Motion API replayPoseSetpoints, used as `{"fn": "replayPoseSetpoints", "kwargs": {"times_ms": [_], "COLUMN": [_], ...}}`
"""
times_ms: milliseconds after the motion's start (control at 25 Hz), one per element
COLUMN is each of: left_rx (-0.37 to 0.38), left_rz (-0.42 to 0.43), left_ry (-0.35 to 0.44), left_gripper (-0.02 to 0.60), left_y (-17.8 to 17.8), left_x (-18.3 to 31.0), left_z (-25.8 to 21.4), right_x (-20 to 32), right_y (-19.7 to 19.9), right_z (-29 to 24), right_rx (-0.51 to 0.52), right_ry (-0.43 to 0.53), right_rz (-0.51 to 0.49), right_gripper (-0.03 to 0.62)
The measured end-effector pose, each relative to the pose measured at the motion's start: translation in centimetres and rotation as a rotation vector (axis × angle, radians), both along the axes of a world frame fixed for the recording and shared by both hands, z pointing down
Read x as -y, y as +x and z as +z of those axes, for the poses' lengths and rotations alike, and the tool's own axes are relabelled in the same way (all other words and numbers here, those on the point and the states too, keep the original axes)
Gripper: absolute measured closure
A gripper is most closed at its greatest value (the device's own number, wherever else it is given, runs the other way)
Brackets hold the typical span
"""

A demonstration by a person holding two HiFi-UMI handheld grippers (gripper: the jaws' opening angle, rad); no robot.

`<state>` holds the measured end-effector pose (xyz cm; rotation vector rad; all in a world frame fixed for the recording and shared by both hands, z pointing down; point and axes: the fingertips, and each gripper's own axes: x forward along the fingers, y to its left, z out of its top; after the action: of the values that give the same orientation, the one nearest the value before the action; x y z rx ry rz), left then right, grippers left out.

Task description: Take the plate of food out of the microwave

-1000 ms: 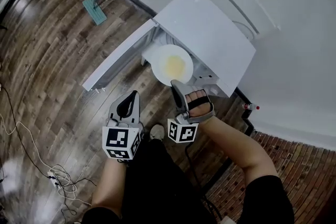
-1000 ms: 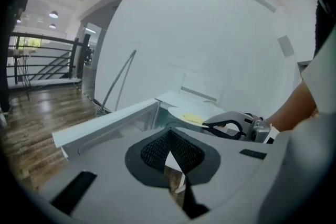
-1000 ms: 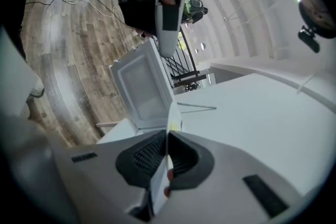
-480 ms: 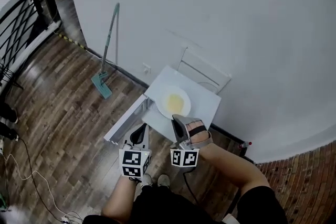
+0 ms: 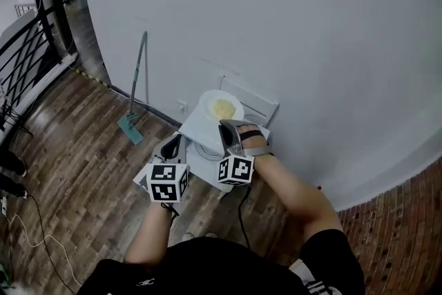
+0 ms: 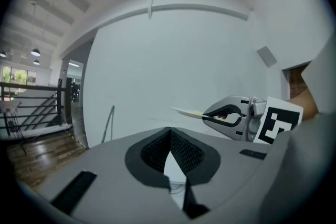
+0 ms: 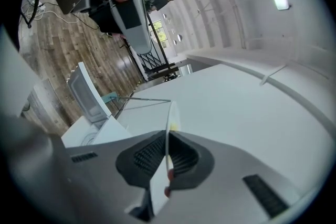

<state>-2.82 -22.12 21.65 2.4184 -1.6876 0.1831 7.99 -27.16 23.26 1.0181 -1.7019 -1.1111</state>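
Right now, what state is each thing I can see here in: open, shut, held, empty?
plate: out of the microwave, held up in the air by its rim, yellow food on it.
right gripper: jaws shut on the plate.
left gripper: jaws together, nothing between them.
microwave: its door stands open.
mop: leaning against the wall.

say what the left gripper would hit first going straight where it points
Probably the plain white wall; nothing shows before the left gripper in its own view. The white plate of yellow food sits off to the right.
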Motion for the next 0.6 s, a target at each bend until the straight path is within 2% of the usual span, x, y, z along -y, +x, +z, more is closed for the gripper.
{"fn": "replayPoseSetpoints", "kwargs": {"times_ms": [200, 400, 600], "left_rx": [0.053, 0.122, 0.053], "left_rz": [0.039, 0.040, 0.081], "left_ry": [0.020, 0.017, -0.008], "left_gripper": [0.584, 0.584, 0.584], "left_y": [2.3, 3.6, 4.9], "left_x": [0.4, 0.4, 0.0], "left_z": [-1.2, -0.6, -1.1], "right_x": [1.0, 0.9, 0.6], "right_y": [0.8, 2.1, 2.7], "right_z": [-1.7, -1.9, -2.4], "right_rx": [0.043, 0.028, 0.012], "right_ry": [-0.039, -0.049, -0.037], "right_rz": [0.028, 0.044, 0.055], "right_gripper": [0.569, 0.569, 0.569]}}
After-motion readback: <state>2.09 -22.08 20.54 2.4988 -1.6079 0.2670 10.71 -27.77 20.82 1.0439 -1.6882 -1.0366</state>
